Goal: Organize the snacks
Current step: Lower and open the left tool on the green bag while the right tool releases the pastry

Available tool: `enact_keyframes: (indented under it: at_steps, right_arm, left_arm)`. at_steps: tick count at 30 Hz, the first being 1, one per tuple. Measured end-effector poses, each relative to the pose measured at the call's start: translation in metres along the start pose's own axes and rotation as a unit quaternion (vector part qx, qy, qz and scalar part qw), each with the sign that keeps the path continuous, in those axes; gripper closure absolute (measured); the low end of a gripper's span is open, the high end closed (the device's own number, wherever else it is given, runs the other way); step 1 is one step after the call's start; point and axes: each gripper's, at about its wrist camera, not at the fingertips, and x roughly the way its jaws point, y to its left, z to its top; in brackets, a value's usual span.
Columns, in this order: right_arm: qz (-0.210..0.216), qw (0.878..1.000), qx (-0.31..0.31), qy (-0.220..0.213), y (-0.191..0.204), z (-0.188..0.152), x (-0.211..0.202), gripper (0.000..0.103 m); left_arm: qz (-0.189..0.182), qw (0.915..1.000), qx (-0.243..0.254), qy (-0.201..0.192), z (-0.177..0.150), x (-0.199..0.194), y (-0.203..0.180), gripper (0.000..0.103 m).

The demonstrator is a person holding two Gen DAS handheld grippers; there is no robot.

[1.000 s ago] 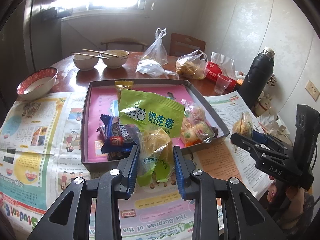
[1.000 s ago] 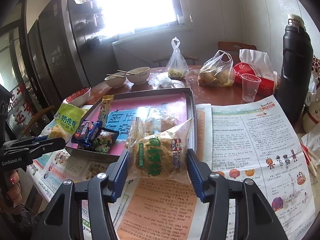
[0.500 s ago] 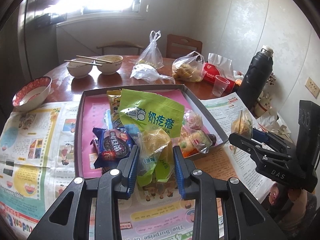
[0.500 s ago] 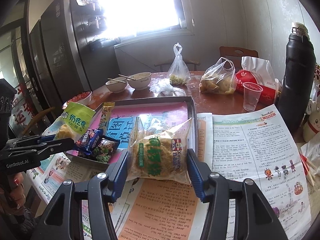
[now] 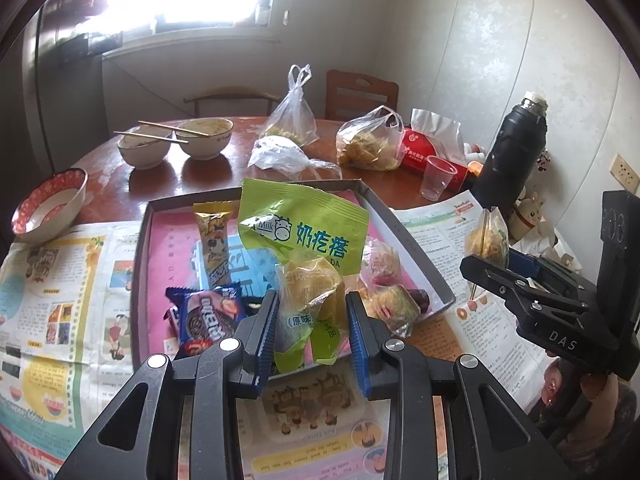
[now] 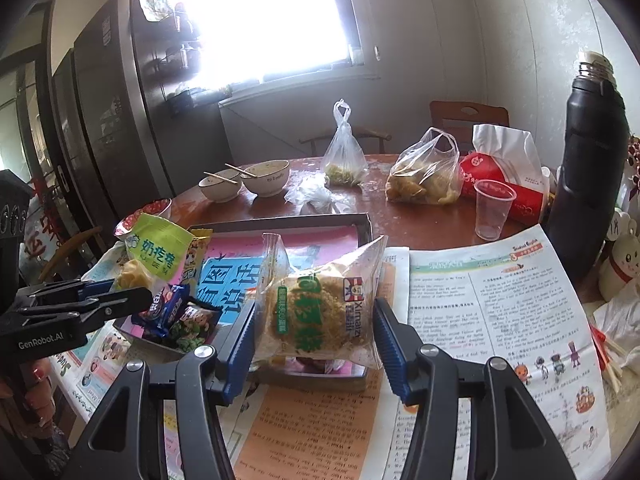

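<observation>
My left gripper point(image 5: 312, 316) is shut on a green milk-snack bag point(image 5: 308, 232) and holds it above the near edge of a grey tray point(image 5: 416, 248) with a pink liner. In the tray lie a blue Oreo pack point(image 5: 206, 316), a yellow bar point(image 5: 214, 240) and small wrapped sweets point(image 5: 394, 304). My right gripper point(image 6: 314, 328) is shut on a clear packet of yellow crumbly cake point(image 6: 320, 308) and holds it over the tray's near right corner point(image 6: 320, 378). The right gripper also shows in the left wrist view point(image 5: 492, 268), and the left gripper in the right wrist view point(image 6: 116, 292).
Newspapers point(image 6: 500, 320) cover the near table. Behind the tray stand two bowls with chopsticks point(image 5: 176, 144), a red-rimmed bowl point(image 5: 48, 208), plastic bags of food point(image 5: 368, 144), a clear cup point(image 6: 492, 212), a red tissue pack point(image 6: 508, 176) and a tall black flask point(image 6: 592, 168).
Both grippers have moved forward towards the tray with their snacks still held. The cake packet now hangs over the tray's corner and the green bag over its near edge.
</observation>
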Motion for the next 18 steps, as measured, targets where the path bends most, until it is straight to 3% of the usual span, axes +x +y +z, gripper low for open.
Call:
enact_keyframes:
  at_steps: [9, 18]
  right_arm:
    - [0.024, 0.998, 0.009, 0.052, 0.002, 0.001, 0.053, 0.047]
    - [0.035, 0.997, 0.028, 0.065, -0.001, -0.005, 0.063, 0.037]
  left_arm:
    - [0.003, 0.9986, -0.002, 0.053, -0.006, 0.050, -0.002, 0.069]
    - [0.013, 0.9984, -0.005, 0.055, -0.008, 0.057, -0.001, 0.065]
